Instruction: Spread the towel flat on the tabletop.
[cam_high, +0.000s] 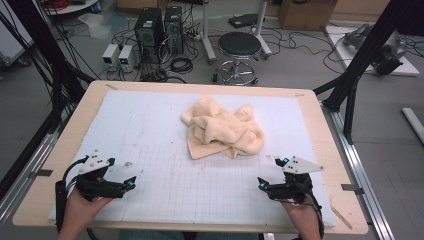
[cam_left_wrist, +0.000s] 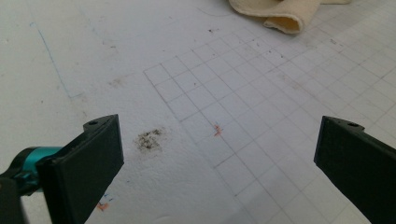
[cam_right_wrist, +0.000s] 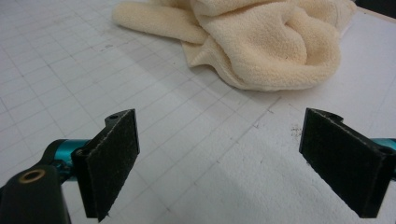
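A crumpled cream towel (cam_high: 222, 130) lies in a heap on the white gridded mat (cam_high: 150, 120), a little right of the middle. My left gripper (cam_high: 131, 183) rests near the table's front left, held by a hand, well short of the towel. It is open with nothing between its jaws, as the left gripper view (cam_left_wrist: 219, 158) confirms; a corner of the towel (cam_left_wrist: 275, 14) lies far ahead. My right gripper (cam_high: 262, 184) sits at the front right, open and empty. In the right gripper view (cam_right_wrist: 219, 158) the towel (cam_right_wrist: 261, 42) lies close ahead.
The mat covers a wooden table (cam_high: 65, 150) with black frame posts (cam_high: 360, 55) at both sides. Beyond the far edge are a round stool (cam_high: 239, 47), computer towers (cam_high: 150, 30) and cables on the floor. Dirt smudges (cam_left_wrist: 149, 139) mark the mat.
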